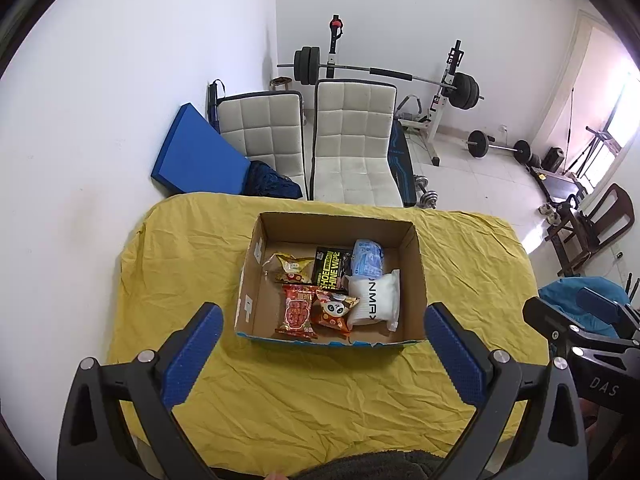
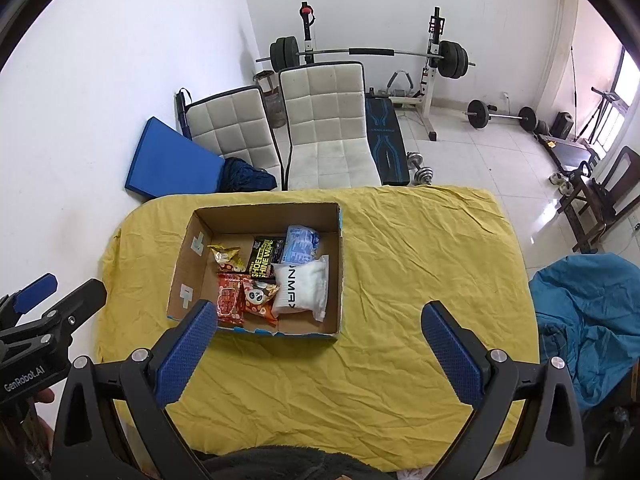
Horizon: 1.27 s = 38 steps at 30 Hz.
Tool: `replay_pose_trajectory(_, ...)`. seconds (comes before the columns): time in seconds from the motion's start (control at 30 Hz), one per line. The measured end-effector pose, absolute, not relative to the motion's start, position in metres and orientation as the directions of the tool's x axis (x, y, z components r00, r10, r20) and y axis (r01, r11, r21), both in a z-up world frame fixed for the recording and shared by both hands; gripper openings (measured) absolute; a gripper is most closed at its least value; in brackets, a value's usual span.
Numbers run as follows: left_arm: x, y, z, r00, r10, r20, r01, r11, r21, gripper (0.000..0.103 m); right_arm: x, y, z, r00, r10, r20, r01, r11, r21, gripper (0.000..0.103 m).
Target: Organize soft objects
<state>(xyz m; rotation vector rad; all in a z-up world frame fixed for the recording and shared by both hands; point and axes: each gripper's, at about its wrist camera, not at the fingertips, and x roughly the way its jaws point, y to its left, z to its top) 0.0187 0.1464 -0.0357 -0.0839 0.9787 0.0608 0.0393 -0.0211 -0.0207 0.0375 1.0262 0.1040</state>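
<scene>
An open cardboard box (image 1: 416, 256) (image 2: 188, 256) sits on the yellow-covered table (image 1: 320, 392) (image 2: 420, 264). Inside lie several soft packs: a white pack (image 1: 374, 298) (image 2: 302, 288), a blue-white pack (image 1: 367, 258) (image 2: 300, 245), a black shoe-wipes pack (image 1: 330, 268) (image 2: 264, 259), a red snack bag (image 1: 297, 312) (image 2: 229, 300), a panda snack bag (image 1: 335, 311) (image 2: 259, 300) and a gold snack bag (image 1: 291, 267) (image 2: 227, 258). My left gripper (image 1: 322, 320) is open and empty, held above the table in front of the box. My right gripper (image 2: 320, 318) is open and empty, near the box's front right.
Two white padded chairs (image 1: 352, 140) (image 2: 328, 120) stand behind the table, with a blue mat (image 1: 196, 152) against the wall. A barbell rack (image 1: 440, 80) and weights are further back. A blue cloth heap (image 2: 584, 320) lies right of the table.
</scene>
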Motion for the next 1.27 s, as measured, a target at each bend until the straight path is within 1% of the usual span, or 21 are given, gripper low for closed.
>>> replay_pose_trajectory(0.33, 0.010, 0.147, -0.025, 0.573, 0.014, -0.820, -0.106, 0.993, -0.057, 0.103, 0.037, -0.019, -0.013, 0.518, 0.103, -0.849, -0.077, 0.994, 0.074, 0.103)
replay_pose_trajectory(0.7, 0.008, 0.148, -0.034, 0.526, 0.016, -0.850, -0.122, 0.991, -0.057, 0.103, 0.032, -0.020, -0.012, 0.506, 0.096, -0.857, -0.076, 0.995, 0.066, 0.103)
replay_pose_trajectory(0.83, 0.007, 0.143, -0.039, 0.508, 0.026, -0.861, -0.114, 0.993, -0.038, 0.103, 0.030, -0.022, -0.017, 0.497, 0.096, -0.862, -0.076, 0.995, 0.067, 0.103)
replay_pose_trajectory(1.27, 0.002, 0.145, -0.041, 0.520, 0.028, -0.854, -0.123, 0.991, -0.043, 0.103, 0.029, -0.026, -0.021, 0.494, 0.094, -0.864, -0.076, 0.995, 0.065, 0.103)
